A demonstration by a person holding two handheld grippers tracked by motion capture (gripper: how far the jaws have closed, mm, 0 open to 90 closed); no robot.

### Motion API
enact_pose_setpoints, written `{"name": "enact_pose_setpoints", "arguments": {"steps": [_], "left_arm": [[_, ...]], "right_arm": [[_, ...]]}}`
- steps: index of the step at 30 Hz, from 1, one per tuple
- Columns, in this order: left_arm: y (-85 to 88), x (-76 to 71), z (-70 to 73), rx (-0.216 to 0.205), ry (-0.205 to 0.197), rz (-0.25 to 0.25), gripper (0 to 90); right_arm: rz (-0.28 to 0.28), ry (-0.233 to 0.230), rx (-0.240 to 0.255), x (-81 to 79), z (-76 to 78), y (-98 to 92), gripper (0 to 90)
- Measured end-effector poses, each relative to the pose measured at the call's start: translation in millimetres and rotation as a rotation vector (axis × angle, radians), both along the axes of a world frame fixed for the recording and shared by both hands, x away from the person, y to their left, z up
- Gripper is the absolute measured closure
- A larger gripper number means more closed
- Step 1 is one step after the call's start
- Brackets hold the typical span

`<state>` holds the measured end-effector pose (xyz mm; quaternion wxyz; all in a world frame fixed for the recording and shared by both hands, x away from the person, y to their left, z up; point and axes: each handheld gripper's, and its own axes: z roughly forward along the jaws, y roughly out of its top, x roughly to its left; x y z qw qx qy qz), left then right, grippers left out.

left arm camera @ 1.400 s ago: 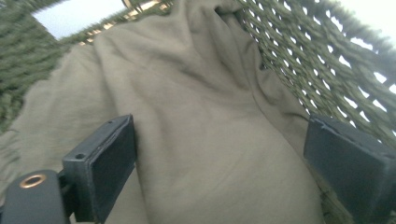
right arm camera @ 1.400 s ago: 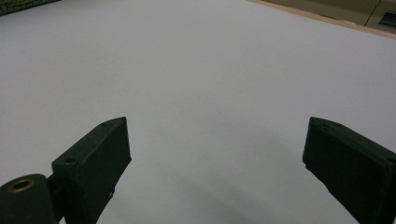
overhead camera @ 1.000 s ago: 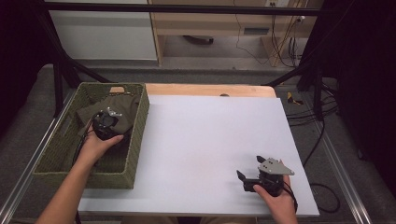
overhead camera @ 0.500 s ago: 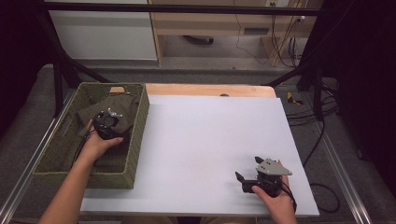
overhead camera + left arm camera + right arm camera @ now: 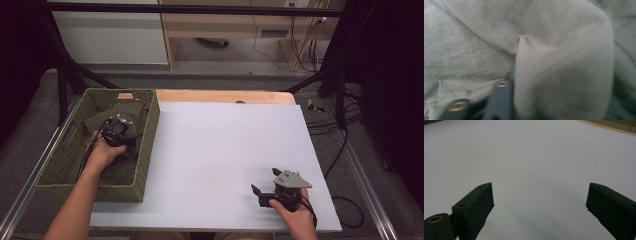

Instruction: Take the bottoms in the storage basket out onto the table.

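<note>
An olive-grey cloth (image 5: 131, 113) lies crumpled in a woven green basket (image 5: 65, 165) at the table's left. My left gripper (image 5: 119, 129) points down into the basket and onto the cloth. Its jaws have just been closing. In the left gripper view a thick fold of the cloth (image 5: 564, 62) bulges up between them, pressed against one black finger (image 5: 499, 100); the other finger is hidden under the fabric. My right gripper (image 5: 265, 183) rests on the white tabletop (image 5: 225, 145) at the front right. Its jaws (image 5: 541, 195) stand wide open over bare surface.
The basket's right wall (image 5: 149, 145) stands between the cloth and the white tabletop. A wooden strip (image 5: 225, 96) runs along the table's far edge. Cables (image 5: 325, 117) lie on the floor past the right side, and metal rails frame the table.
</note>
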<state>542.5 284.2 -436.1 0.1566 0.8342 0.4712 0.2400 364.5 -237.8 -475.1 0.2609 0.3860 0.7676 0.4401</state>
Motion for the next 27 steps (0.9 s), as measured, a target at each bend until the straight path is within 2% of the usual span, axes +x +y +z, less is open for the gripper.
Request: {"name": "enact_pose_setpoints", "arguments": {"steps": [2, 7, 9, 11, 15, 20, 21, 23, 27], "left_arm": [[-0.3, 0.4, 4.8, -0.012, -0.021, 0.01, 76.7], [3.1, -3.4, 19.1, -0.069, -0.079, 0.024, 81.5], [4.8, -6.9, 27.7, -0.099, -0.129, 0.022, 82.0], [6.2, -10.8, 37.5, -0.113, -0.185, 0.016, 82.4], [12.5, -19.0, 56.4, -0.178, -0.289, 0.025, 82.8], [22.5, -27.6, 70.8, -0.235, -0.373, 0.054, 82.9], [26.4, -30.3, 75.2, -0.263, -0.399, 0.064, 83.1], [27.6, -31.6, 77.8, -0.266, -0.405, 0.063, 83.2], [29.8, -37.2, 92.6, -0.273, -0.427, 0.046, 83.3]], "right_arm": [[0.002, 0.0, 0.001, -0.3, 0.1, 0.2, 7.9], [0.011, -0.002, -0.003, 0.1, 0.5, 0.8, 8.1], [0.009, -0.003, -0.001, 0.3, 1.0, 0.4, 8.0], [0.01, -0.005, 0.002, 0.1, 1.5, 0.1, 8.1], [0.007, -0.003, 0.004, -0.1, 1.3, -0.3, 8.1], [0.005, -0.008, 0.006, -0.2, 1.8, -0.5, 8.1], [0.004, -0.007, 0.005, -0.3, 1.7, -0.5, 8.0], [0.005, -0.005, 0.007, -0.2, 1.6, -0.5, 8.0], [0.004, -0.007, 0.01, 0.4, 1.9, -1.3, 8.0]]}}
